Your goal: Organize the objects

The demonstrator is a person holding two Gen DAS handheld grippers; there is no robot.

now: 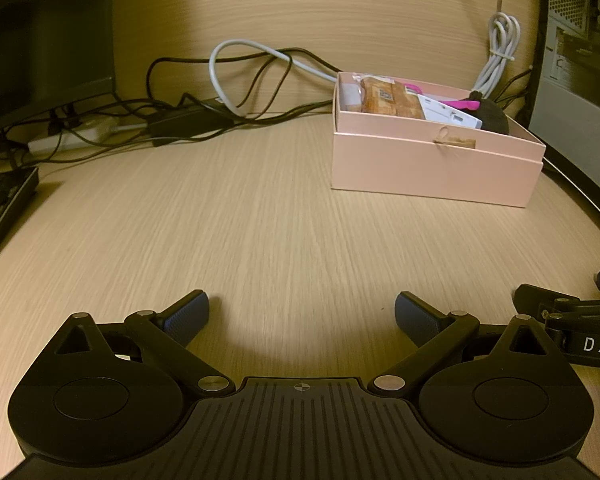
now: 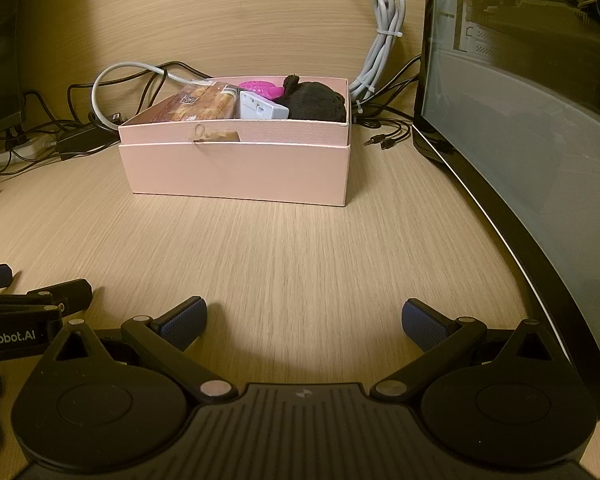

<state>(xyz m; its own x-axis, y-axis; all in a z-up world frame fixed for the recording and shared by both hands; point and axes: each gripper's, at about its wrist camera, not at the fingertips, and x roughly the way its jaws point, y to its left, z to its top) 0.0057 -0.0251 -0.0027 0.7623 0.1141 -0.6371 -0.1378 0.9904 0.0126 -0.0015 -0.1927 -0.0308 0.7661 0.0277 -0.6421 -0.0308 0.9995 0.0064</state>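
On my far left I see a keyboard (image 1: 4, 208) at the edge of the table (image 1: 260, 220), and behind it a tangle of dark cables (image 1: 172, 116) with a grey cable (image 1: 228, 64) looping over them. My left tongs (image 1: 302, 314) sit low over the bare wood, spread wide with nothing between the blue pads (image 1: 188, 316). Ahead and to the right of them stands the pink box (image 1: 432, 164), open, resting in its own lid. Inside, from left to right, I make out a brown packet (image 2: 200, 104), a white card-like item (image 2: 262, 108), something bright pink (image 2: 258, 87) behind it, and a black soft thing (image 2: 316, 100) at the right end. A small tag on a string (image 2: 216, 135) hangs on the front wall. My right tongs (image 2: 304, 320) are just beside the left ones, likewise wide apart and empty, facing the box. A bundled grey cord (image 2: 384, 40) hangs behind the box, and a dark computer case (image 2: 520, 140) with a glass side stands at the far right.
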